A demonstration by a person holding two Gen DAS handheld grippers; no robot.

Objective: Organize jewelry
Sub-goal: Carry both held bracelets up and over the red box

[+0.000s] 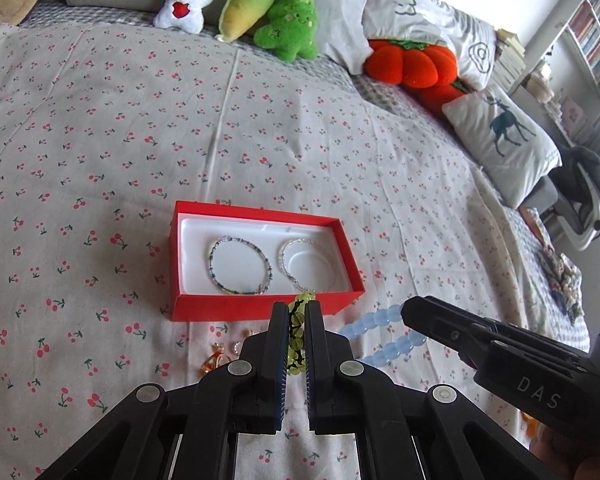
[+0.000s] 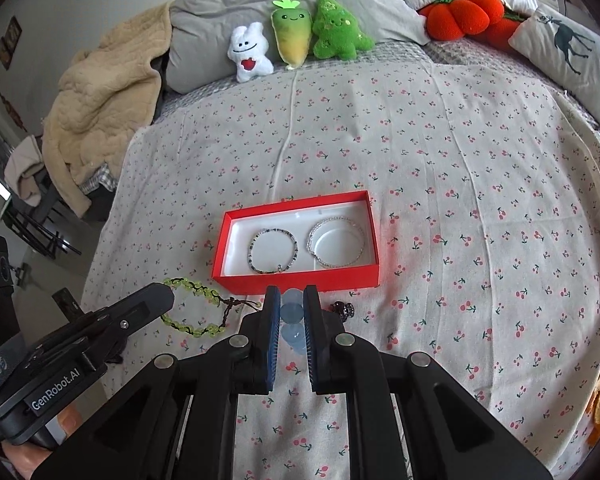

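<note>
The left gripper (image 1: 296, 312) pinches a half-hidden green bracelet (image 1: 300, 304); the right gripper (image 2: 291, 300) clamps a blue bracelet (image 2: 291, 314) near the red box (image 2: 300, 280).

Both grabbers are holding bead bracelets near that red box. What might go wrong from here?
1. The red box already holds a dark bead bracelet and a clear one; new ones may land on top and tangle.
2. The green bracelet dangles loosely from the left gripper and might snag the box rim.
3. The smooth blue bracelet in the right gripper may slip.
</note>
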